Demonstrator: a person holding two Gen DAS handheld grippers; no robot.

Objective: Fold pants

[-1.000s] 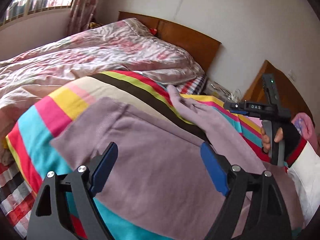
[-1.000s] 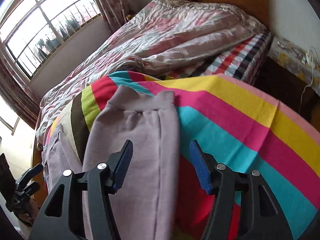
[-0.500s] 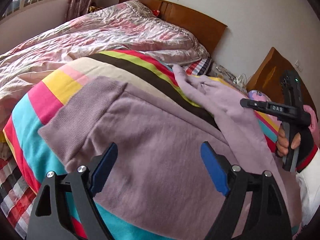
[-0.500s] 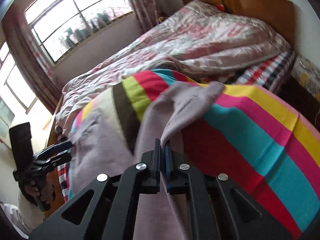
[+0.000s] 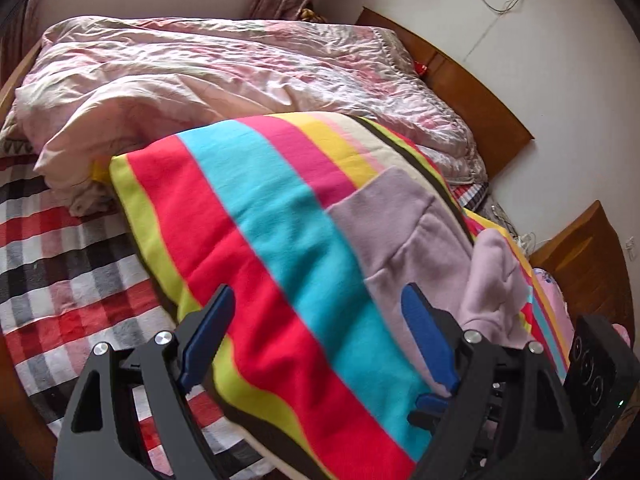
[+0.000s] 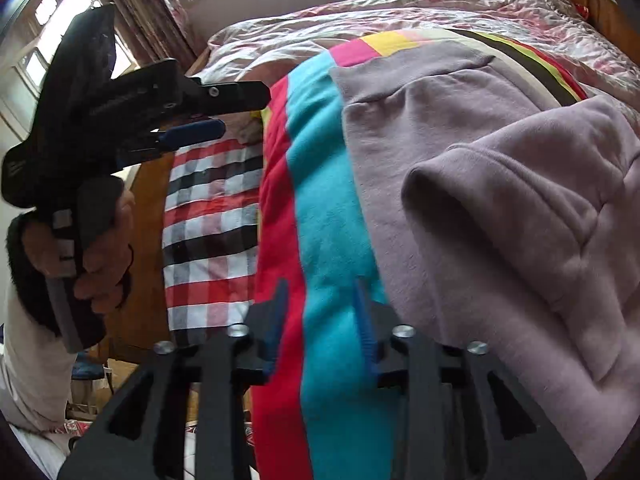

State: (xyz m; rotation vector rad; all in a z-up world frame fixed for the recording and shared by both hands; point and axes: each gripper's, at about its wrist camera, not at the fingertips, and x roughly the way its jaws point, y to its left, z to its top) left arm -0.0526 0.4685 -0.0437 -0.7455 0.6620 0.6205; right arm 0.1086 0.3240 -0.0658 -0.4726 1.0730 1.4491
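1. While the pants lie on the striped blanket, everything else is best placed from that blanket, which drapes over the near side of the bed and serves as the folding surface.
2. Behind the blanket, the pink quilt is bunched toward the window and headboard, seemingly pushed back to clear room.
3. Beside the blanket's red edge, the checked sheet lies bare, and beyond it runs the wooden bed frame.
4. On the blanket's far part the pants rest with one leg doubled over the other, its rounded fold sitting loose and puffy on top; I judge a first fold is laid down and wants smoothing before the next.
5. Over the blanket's teal and red stripes, just off the pants' edge, hangs the right gripper; its jaws have just been opening and nothing sits between them, so the cloth looks released.
6. Out past the blanket's red edge, over the checked sheet in the right view, the left gripper is held in a hand; its jaws stand wide with nothing between them, likely ready for the next hold.
7. Beyond the blanket's far corner stands a wooden nightstand against the pale wall.
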